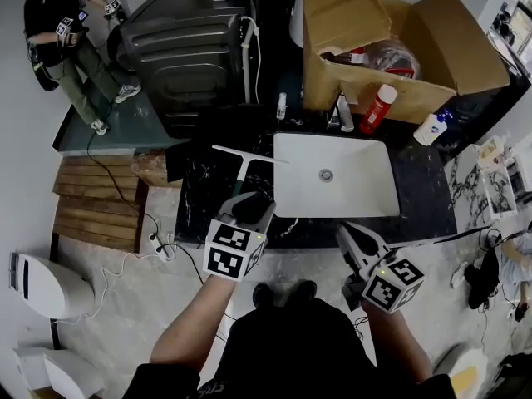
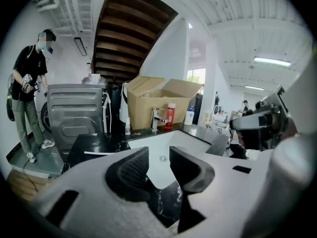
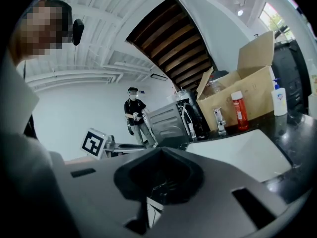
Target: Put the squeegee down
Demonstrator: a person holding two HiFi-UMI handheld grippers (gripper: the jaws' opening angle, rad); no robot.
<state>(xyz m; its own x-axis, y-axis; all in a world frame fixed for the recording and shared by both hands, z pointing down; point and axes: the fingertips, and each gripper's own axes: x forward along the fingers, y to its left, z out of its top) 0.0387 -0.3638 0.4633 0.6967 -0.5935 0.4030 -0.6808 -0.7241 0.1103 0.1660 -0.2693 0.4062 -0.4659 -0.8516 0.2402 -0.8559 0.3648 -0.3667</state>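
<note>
The squeegee point(image 1: 249, 155) lies flat on the black marble counter point(image 1: 198, 198), just left of the white sink point(image 1: 332, 210). Its white blade points away from me and its handle points toward me. My left gripper point(image 1: 248, 199) hangs over the counter's near edge, close to the handle's end. In the left gripper view the left gripper point(image 2: 158, 155) is open with nothing between its jaws, and the squeegee point(image 2: 99, 153) shows as a white strip further off to the left. My right gripper point(image 1: 349, 234) hovers at the sink's near right corner. The right gripper point(image 3: 161, 152) has its tips together and holds nothing.
A big open cardboard box point(image 1: 391, 48) stands behind the sink, with a red bottle point(image 1: 378, 106), a faucet point(image 1: 345, 113) and a white pump bottle point(image 1: 432, 128) in front of it. A dark appliance point(image 1: 187, 56) stands back left. A person point(image 1: 62, 40) stands far left.
</note>
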